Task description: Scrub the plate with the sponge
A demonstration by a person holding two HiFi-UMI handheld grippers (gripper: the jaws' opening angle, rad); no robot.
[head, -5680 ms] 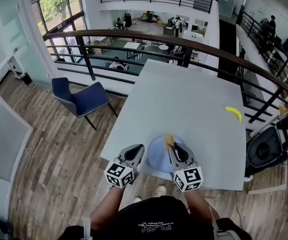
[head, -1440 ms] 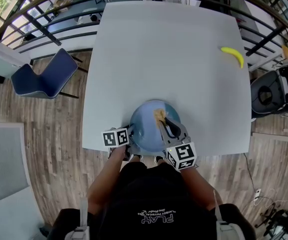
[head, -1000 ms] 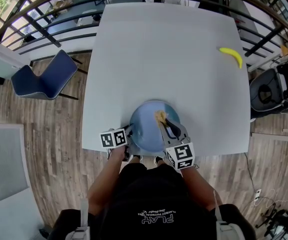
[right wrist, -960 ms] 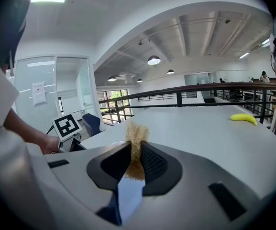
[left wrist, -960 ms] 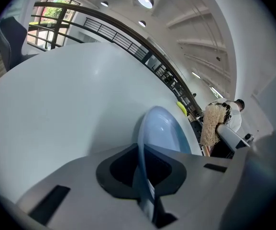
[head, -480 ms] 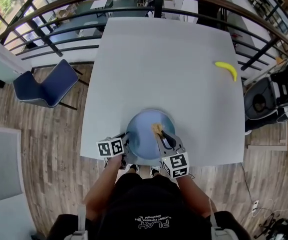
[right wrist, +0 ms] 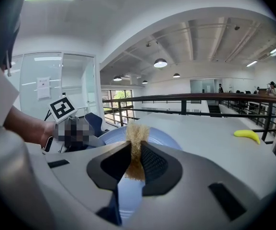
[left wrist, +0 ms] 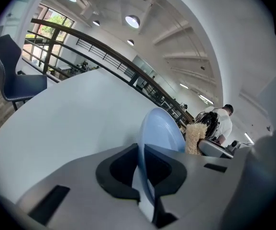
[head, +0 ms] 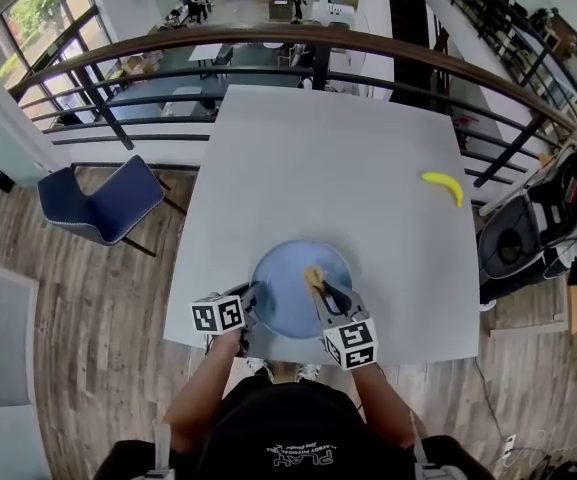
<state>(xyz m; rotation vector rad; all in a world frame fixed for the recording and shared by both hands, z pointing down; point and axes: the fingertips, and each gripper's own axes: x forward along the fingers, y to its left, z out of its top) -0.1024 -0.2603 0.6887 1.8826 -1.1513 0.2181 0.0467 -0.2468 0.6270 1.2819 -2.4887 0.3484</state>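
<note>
Head view shows the plate (head: 301,290) at the table's (head: 328,158) 6 o'clock edge. The left gripper (head: 252,303) pinches its rim at 9 o'clock, jaws nearly together on it. The right gripper (head: 317,284) holds the sponge (head: 313,274) squeezed narrow over the plate's centre. The plate seems tipped up on the held side, so I judge a hard scrub could lever the thin rim free and drop the plate past the near edge. The squashed sponge could also slip out.

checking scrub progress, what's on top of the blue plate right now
The tan sponge, pinched in the right gripper, sits over the plate; contact cannot be told. The left gripper clamps the plate's rim. The surface beneath the sponge is covered.
</note>
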